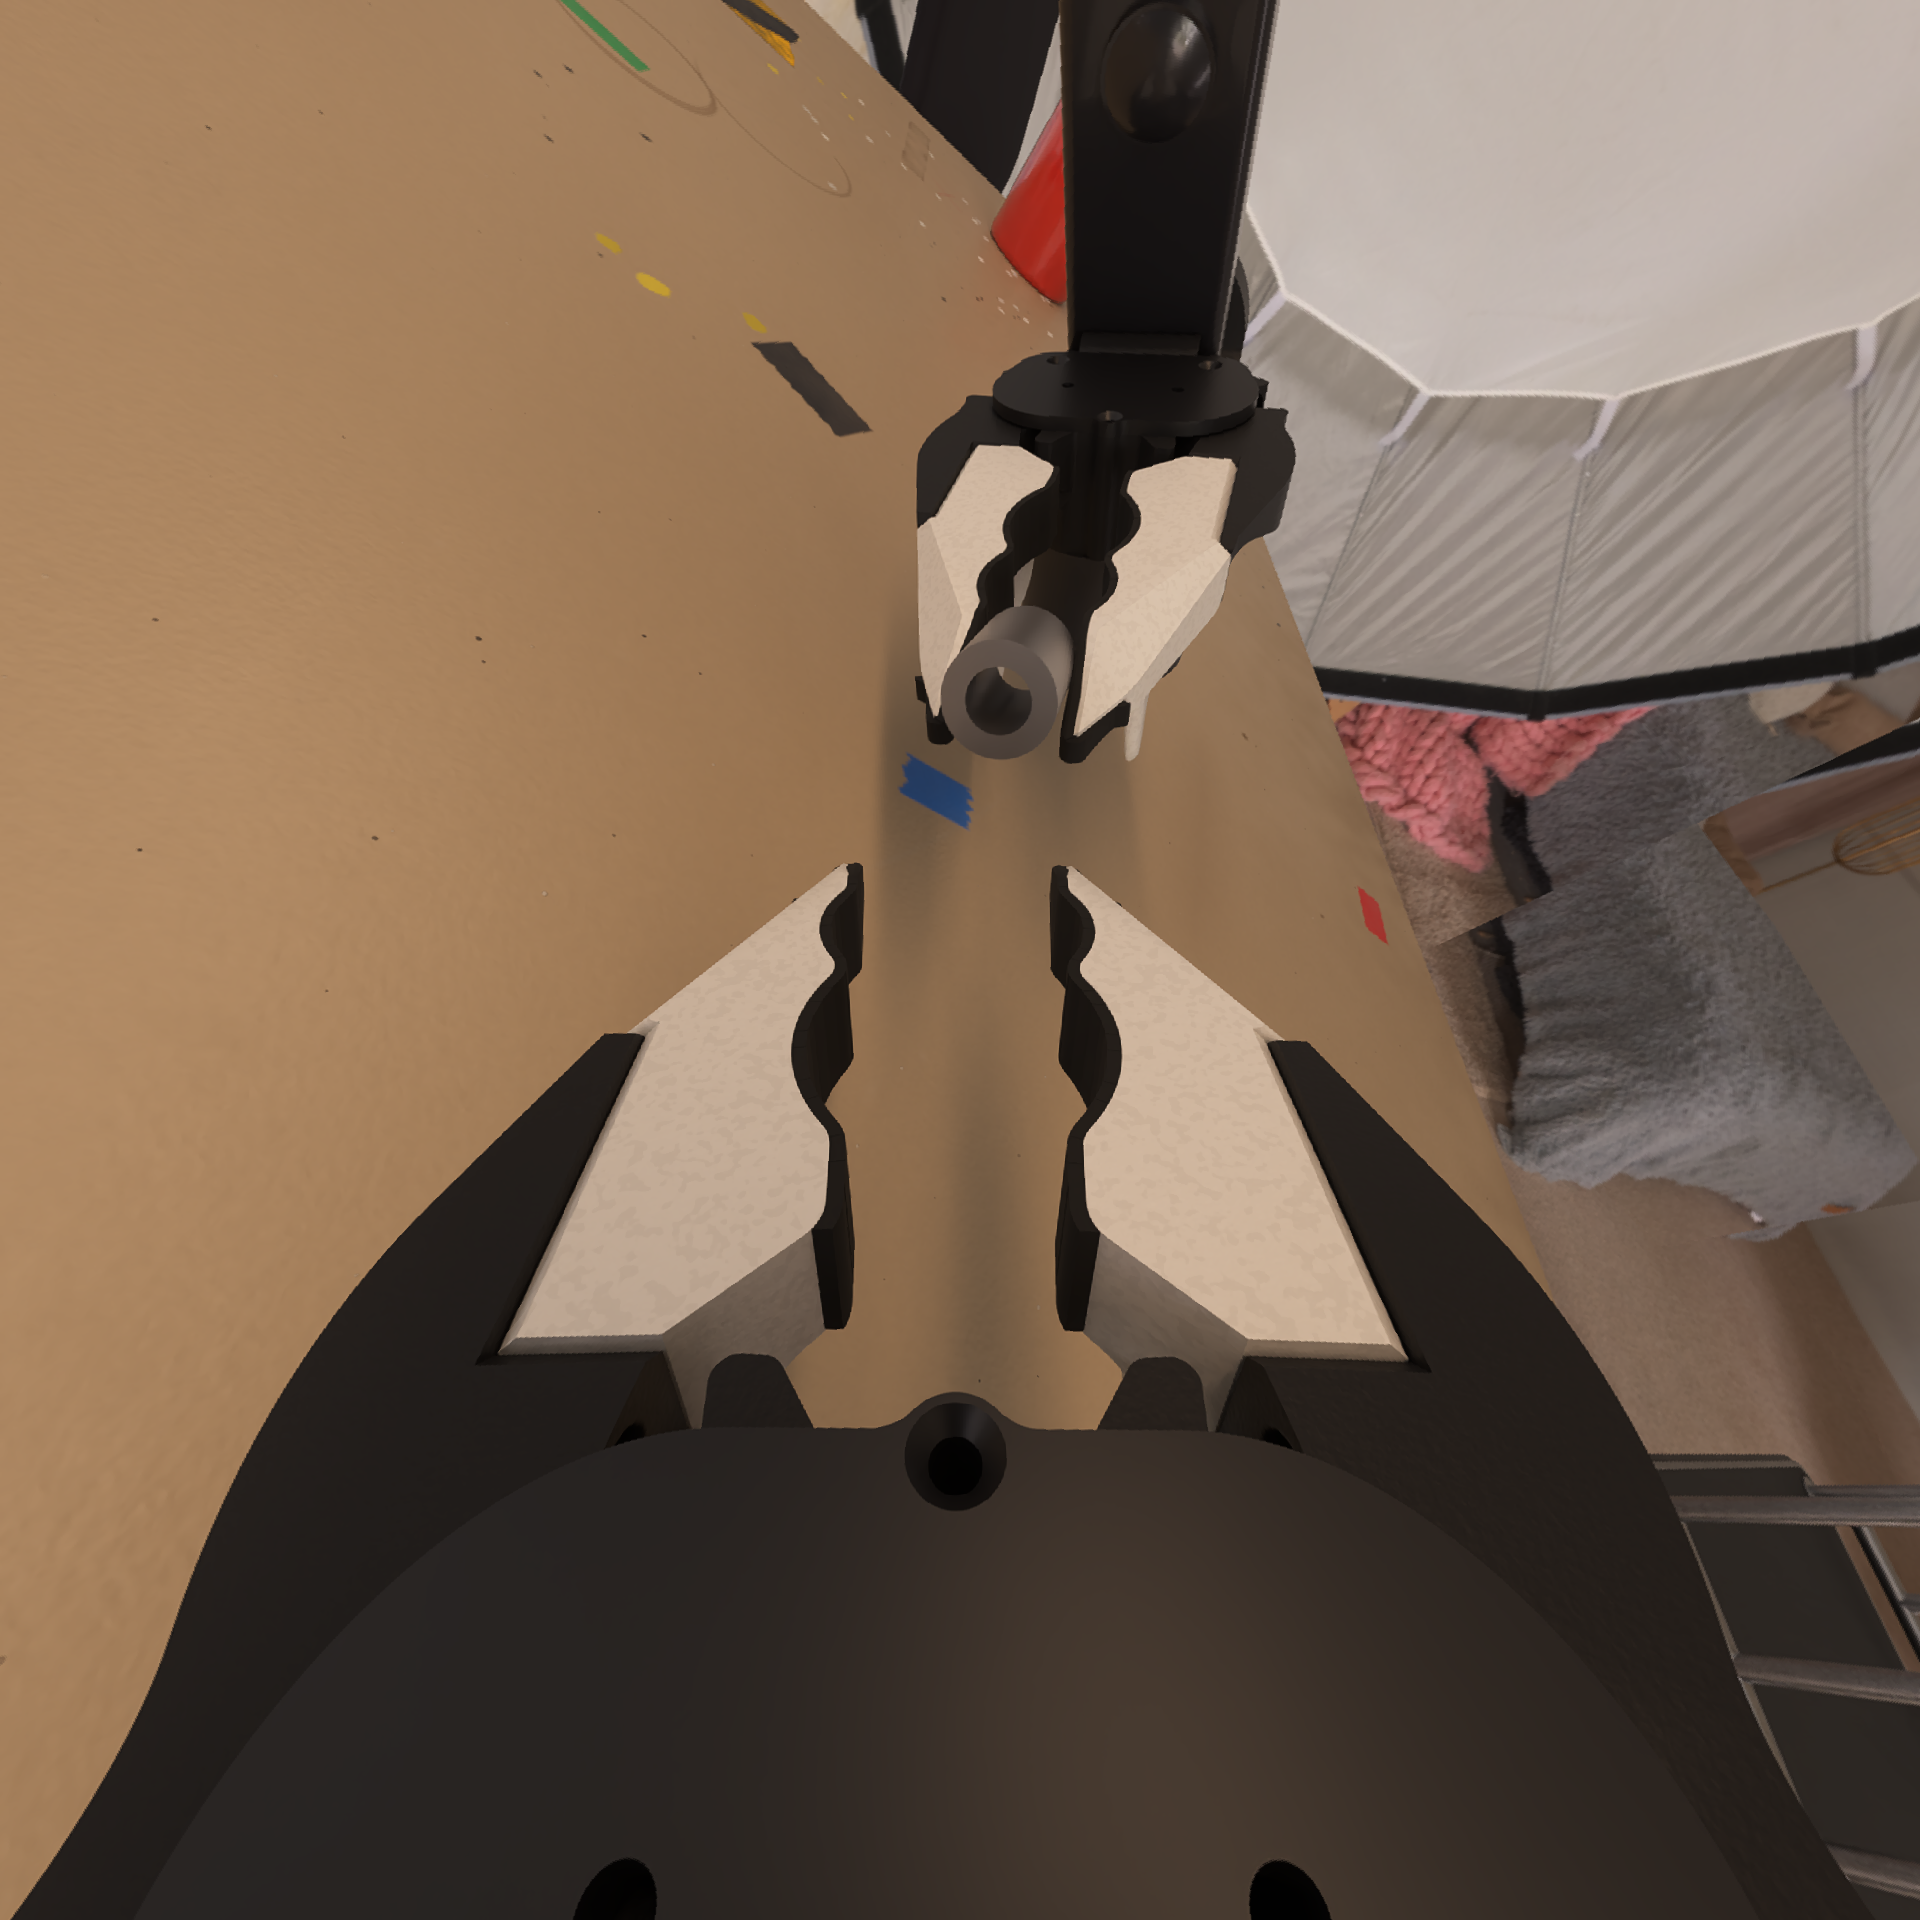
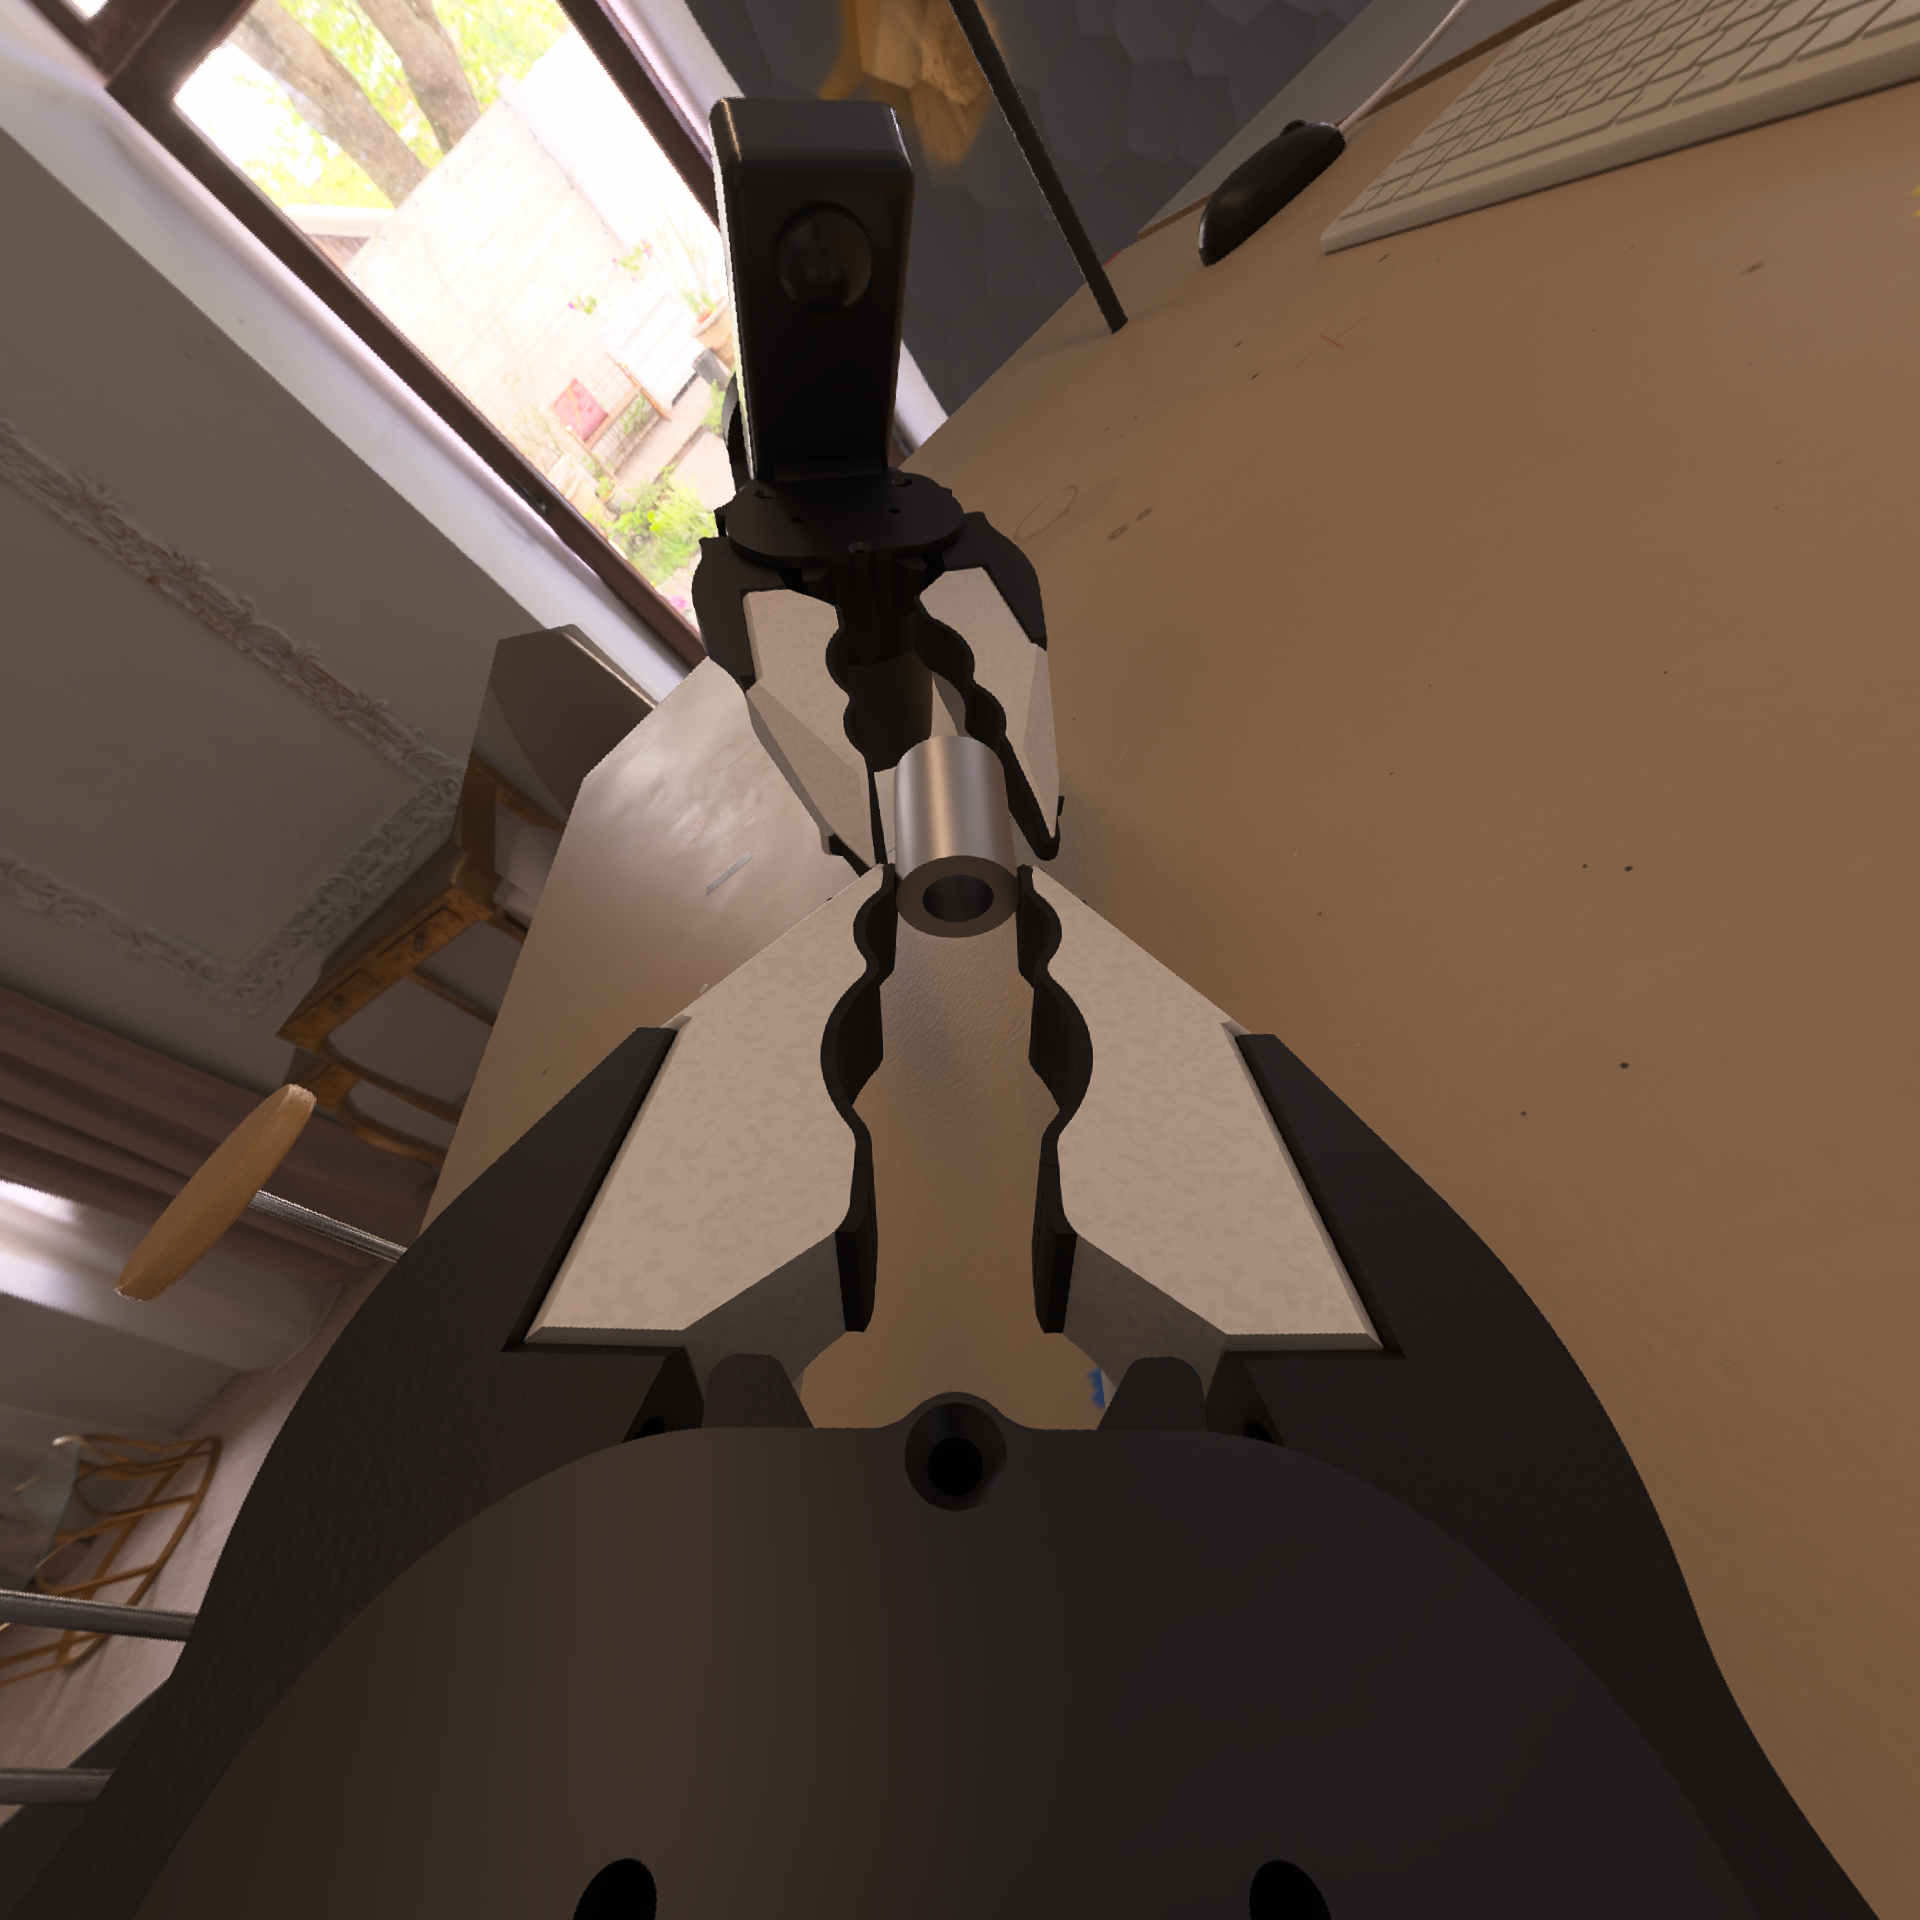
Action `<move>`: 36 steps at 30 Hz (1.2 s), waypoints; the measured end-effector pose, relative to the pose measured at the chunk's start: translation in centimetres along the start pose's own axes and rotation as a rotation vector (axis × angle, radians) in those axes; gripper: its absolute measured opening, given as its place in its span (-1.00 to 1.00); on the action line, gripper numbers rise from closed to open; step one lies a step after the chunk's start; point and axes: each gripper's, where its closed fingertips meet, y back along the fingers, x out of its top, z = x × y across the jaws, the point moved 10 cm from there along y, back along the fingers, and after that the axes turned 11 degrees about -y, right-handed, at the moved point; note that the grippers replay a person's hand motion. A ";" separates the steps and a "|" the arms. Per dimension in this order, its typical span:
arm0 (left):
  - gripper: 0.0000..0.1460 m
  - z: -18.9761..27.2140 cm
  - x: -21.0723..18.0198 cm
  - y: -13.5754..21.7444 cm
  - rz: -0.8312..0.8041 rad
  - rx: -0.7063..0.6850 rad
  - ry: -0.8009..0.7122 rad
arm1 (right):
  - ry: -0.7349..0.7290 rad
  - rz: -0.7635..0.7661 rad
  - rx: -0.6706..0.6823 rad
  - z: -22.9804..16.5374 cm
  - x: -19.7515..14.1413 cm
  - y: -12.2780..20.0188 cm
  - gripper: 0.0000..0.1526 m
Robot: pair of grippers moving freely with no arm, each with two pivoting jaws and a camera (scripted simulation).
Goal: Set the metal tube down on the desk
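While right gripper (image 2: 954,883) pinches metal tube (image 2: 951,847) (fingertips only); left gripper (image 1: 956,883) empty

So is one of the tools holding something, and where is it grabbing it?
Yes. The right tool holds the metal tube by its end, between its fingertips. The left tool is open and holds nothing.

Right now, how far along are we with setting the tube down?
Done: left gripper is open, empty, clear of the tube. In hand: right gripper clamps the tube low over the desk; contact unclear. Remaining: rest it, open, back away.
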 end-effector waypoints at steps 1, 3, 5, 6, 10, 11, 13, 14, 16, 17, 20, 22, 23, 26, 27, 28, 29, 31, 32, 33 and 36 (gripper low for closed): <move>-0.51 0.0 0.0 0.0 0.002 0.000 0.002 | 0.003 0.002 0.000 0.0 0.0 0.1 -0.71; -0.50 -0.1 -0.1 0.1 0.002 -0.003 0.006 | 0.011 0.007 -0.003 -0.1 0.1 0.2 -0.71; -0.49 0.0 -0.1 0.1 0.003 -0.003 0.008 | 0.020 0.013 -0.005 -0.2 0.4 0.4 -0.71; -0.49 0.0 -0.1 0.1 0.004 -0.002 0.007 | 0.030 0.017 -0.007 -0.4 0.6 0.5 -0.71; -0.48 -0.2 0.0 0.2 0.013 0.003 0.006 | 0.115 0.085 -0.045 -1.7 2.8 2.6 -0.71; -0.48 -0.2 -0.1 0.3 0.015 0.004 0.010 | 0.144 0.110 -0.062 -2.1 3.5 3.7 -0.71; -0.48 -0.3 -0.1 0.4 0.018 0.004 0.017 | 0.210 0.145 -0.125 -2.7 5.2 6.6 -0.71; -0.49 -0.4 -0.2 0.4 0.021 0.000 0.021 | 0.247 0.152 -0.168 -2.8 6.2 8.2 -0.71; -0.49 -0.6 -0.2 0.5 0.026 -0.006 0.027 | 0.319 0.148 -0.292 -2.9 8.2 12.0 -0.71; -0.49 -0.7 -0.3 0.4 0.028 -0.008 0.028 | 0.354 0.145 -0.361 -2.9 9.2 14.1 -0.71; -0.49 -0.8 -0.4 0.3 0.023 -0.009 0.023 | 0.459 0.082 -0.579 -2.1 12.0 20.2 -0.71; -0.50 -0.8 -0.4 0.3 0.022 -0.007 0.019 | 0.514 -0.007 -0.707 -0.8 13.4 23.7 -0.71; -0.50 -0.9 -0.5 0.2 0.022 -0.006 0.020 | 0.547 -0.078 -0.779 0.1 14.0 25.3 -0.71; -0.50 -1.1 -0.5 0.0 0.025 0.003 0.029 | 0.662 -0.419 -1.024 3.3 14.6 28.4 -0.71; -0.50 -1.2 -0.5 0.0 0.027 0.007 0.033 | 0.680 -0.541 -1.073 4.2 14.6 28.9 -0.71; -0.50 -1.2 -0.5 -0.1 0.031 0.013 0.036 | 0.686 -0.648 -1.089 5.1 14.6 29.1 -0.71; -0.50 -1.2 -0.5 -0.1 0.035 0.019 0.040 | 0.684 -0.731 -1.078 5.9 14.5 29.0 -0.71; -0.50 -1.3 -0.5 -0.2 0.045 0.034 0.049 | 0.685 -0.868 -1.031 7.2 14.3 28.8 -0.71; -0.50 -1.3 -0.5 -0.2 0.047 0.042 0.050 | 0.690 -0.943 -1.020 7.9 14.2 28.7 -0.71; -0.50 -1.3 -0.5 -0.1 0.041 0.055 0.045 | 0.691 -1.022 -1.019 8.5 14.1 28.6 -0.71; -0.50 -1.1 -0.6 0.4 0.015 0.114 0.002 | 0.692 -1.219 -1.015 10.0 13.7 28.3 -0.71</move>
